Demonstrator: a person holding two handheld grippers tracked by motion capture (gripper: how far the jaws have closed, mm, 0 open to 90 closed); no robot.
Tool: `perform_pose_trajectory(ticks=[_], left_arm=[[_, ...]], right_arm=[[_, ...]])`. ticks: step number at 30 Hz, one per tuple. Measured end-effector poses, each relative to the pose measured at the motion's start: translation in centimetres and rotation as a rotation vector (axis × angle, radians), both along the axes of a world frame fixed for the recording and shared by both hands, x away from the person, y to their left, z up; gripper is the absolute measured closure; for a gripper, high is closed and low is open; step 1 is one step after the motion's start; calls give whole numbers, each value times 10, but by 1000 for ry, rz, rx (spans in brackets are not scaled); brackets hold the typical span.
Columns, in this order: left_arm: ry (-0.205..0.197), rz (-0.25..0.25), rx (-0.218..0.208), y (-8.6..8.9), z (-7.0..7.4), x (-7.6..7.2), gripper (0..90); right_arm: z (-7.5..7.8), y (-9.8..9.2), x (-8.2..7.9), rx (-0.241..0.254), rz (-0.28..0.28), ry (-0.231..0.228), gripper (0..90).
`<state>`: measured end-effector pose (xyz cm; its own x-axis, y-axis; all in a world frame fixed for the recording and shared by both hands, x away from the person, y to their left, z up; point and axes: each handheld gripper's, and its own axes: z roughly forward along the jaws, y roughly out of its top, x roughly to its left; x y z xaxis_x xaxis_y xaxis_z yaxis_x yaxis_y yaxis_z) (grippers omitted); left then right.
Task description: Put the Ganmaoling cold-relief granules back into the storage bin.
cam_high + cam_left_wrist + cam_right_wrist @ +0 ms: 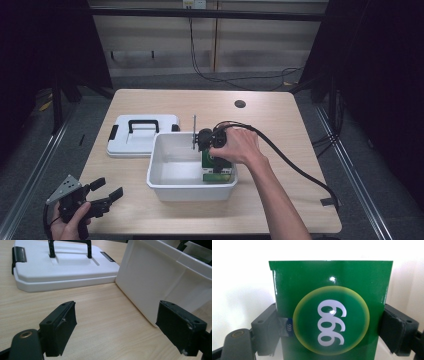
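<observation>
right gripper [214, 161]: fingers clamped on green box [329, 310], frame centre, inside white bin [165, 183] | left gripper [100, 196]: fingers apart, lower left | risk: box may be tipped if released tilted against bin wall

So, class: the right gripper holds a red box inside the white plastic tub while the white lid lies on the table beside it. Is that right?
Not quite: the box is green, not red, as the right gripper view shows. The right gripper does hold it inside the white plastic tub, with the white lid on the table beside it.
</observation>
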<state>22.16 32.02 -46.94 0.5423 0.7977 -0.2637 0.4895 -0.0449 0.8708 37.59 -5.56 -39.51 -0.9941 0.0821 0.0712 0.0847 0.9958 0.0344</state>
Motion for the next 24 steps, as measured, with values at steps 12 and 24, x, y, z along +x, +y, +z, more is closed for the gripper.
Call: perform_pose_trajectory(ticks=[12,24], left_arm=[[-1,0,0,0,0,0,159],[1,0,-8,-1,0,1,159]], right_arm=[[-9,1,1,-11,-7,-30,141],[-11,0,0,-12,3,-40,130]])
